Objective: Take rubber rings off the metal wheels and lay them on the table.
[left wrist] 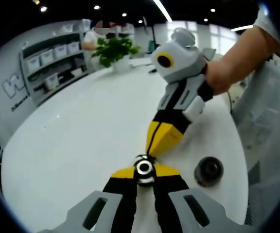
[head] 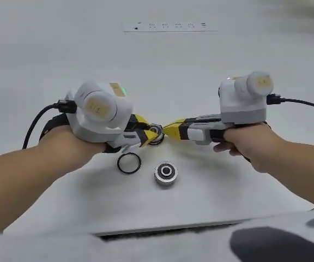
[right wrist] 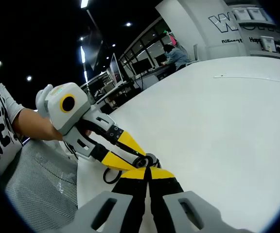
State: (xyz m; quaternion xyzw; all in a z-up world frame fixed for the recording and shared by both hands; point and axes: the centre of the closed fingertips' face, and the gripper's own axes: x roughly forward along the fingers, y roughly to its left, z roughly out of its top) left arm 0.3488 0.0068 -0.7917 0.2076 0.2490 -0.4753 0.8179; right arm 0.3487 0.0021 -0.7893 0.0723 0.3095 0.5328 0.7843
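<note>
Checking room first, my spotter asks: what sits around the wheel you have?

Me: My left gripper point(head: 149, 135) is clamped on the held metal wheel point(head: 156, 134), above the white table point(head: 239, 196). My right gripper point(head: 170, 129) meets it from the opposite side, jaws drawn together and yellow tips against the wheel's rim. I cannot tell whether they pinch rubber there.

Spotter: And under it?

Me: A black rubber ring point(head: 129, 163) lies flat on the table, nearer me than the held metal wheel and toward my left gripper's side. A loose metal wheel point(head: 166, 172) lies flat near that ring but apart from it, also nearer me than the held metal wheel. The table's near edge runs closer to me again, past the loose metal wheel, with a dark gap below it. Beyond the held metal wheel the white top runs wide to a long white strip point(head: 170, 26) lying far across it.

Spotter: Anything readable?

Me: The strip's dark marks are too small to read. In the left gripper view a large "W" point(left wrist: 11, 86) stands on the wall far beyond the held metal wheel, near shelves of white bins point(left wrist: 52, 56) and a potted plant point(left wrist: 114, 49). The small word under it is blurred. In the right gripper view a wall sign point(right wrist: 223, 22), again far beyond the held metal wheel, starts with "W" and is cut off. The smaller lines beside it are illegible.
</note>
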